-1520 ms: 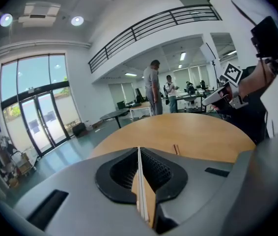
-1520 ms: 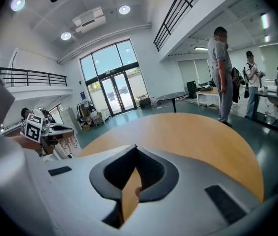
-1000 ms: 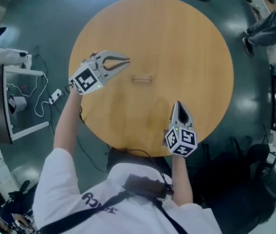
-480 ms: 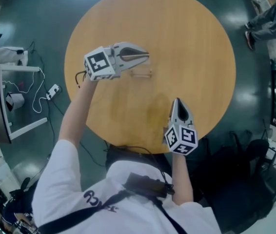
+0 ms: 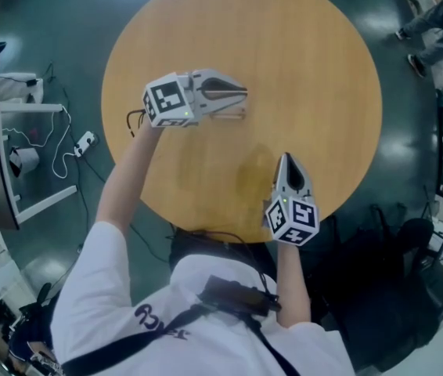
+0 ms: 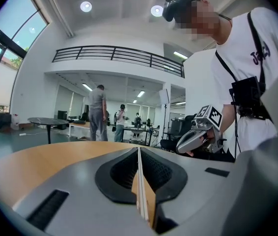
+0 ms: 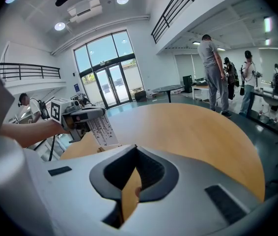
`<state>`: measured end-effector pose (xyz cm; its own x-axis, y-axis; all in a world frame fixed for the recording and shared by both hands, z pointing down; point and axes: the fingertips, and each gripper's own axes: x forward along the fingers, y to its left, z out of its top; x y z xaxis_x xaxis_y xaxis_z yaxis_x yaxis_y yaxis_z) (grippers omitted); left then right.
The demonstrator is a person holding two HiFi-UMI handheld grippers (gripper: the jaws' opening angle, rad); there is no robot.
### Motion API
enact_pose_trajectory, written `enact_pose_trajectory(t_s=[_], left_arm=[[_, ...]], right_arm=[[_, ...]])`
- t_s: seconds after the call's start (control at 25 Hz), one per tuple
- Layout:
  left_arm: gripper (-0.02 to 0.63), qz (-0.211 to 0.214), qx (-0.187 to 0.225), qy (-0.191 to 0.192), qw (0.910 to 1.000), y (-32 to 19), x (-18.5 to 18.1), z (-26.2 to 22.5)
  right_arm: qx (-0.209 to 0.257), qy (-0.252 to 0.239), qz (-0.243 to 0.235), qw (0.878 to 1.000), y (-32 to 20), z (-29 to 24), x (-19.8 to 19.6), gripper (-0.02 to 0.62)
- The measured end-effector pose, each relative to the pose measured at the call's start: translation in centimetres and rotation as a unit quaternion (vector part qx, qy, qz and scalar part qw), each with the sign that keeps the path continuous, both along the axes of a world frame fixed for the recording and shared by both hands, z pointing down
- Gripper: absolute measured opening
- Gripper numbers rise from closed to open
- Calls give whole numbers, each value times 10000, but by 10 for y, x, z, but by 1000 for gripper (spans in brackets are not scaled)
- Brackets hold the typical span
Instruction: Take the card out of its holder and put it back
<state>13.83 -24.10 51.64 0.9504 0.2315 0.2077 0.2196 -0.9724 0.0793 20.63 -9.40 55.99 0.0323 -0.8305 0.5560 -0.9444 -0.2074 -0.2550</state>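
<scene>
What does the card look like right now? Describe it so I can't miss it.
Start at the round wooden table and find the left gripper over its middle. The card is the thin white sheet clamped in that gripper's jaws, close by the small holder on the tabletop. It is the only white thing there printed with rows of dark marks.

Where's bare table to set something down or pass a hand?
Free: the far half of the table beyond the holder, and the right side past the right claw. Crowded only at the holder, where the left claw holds the card.
</scene>
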Motion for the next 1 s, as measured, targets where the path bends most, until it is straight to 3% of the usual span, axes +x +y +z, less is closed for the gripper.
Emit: enact_pose_trajectory(t_s=[0.64,1.0], left_arm=[[26,-25,-116,-39,9999,6,-2,5],[26,65,18,-307,9995,12,-3,18]], right_arm=[[-60,61,17,10000,4,2,-2,18],[-53,37,12,10000,2,4,-6,18]])
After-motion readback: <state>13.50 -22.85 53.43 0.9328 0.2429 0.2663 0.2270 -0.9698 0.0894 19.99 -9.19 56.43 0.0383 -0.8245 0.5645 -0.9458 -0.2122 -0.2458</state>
